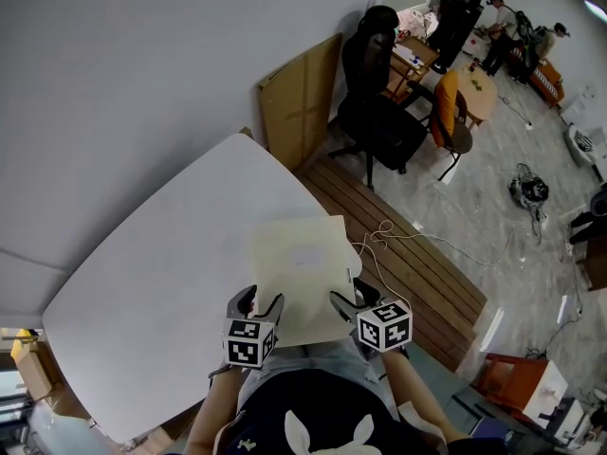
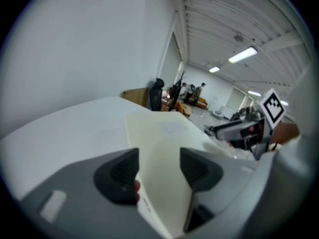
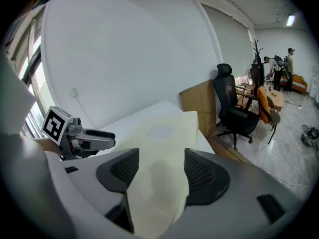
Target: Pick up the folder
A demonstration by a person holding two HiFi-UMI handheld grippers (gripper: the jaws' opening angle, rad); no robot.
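Observation:
A cream folder lies on the white table, its near edge toward me at the table's near side. My left gripper sits at the folder's near left corner and my right gripper at its near right corner. In the left gripper view the folder runs up between the spread jaws of the left gripper. In the right gripper view a bowed part of the folder fills the gap of the right gripper. Both jaws stand wide, and I see no pad pressing.
A black office chair and a leaning cardboard sheet stand beyond the table's far corner. A white cable trails over the wooden floor strip to the right. An orange chair and people are far back.

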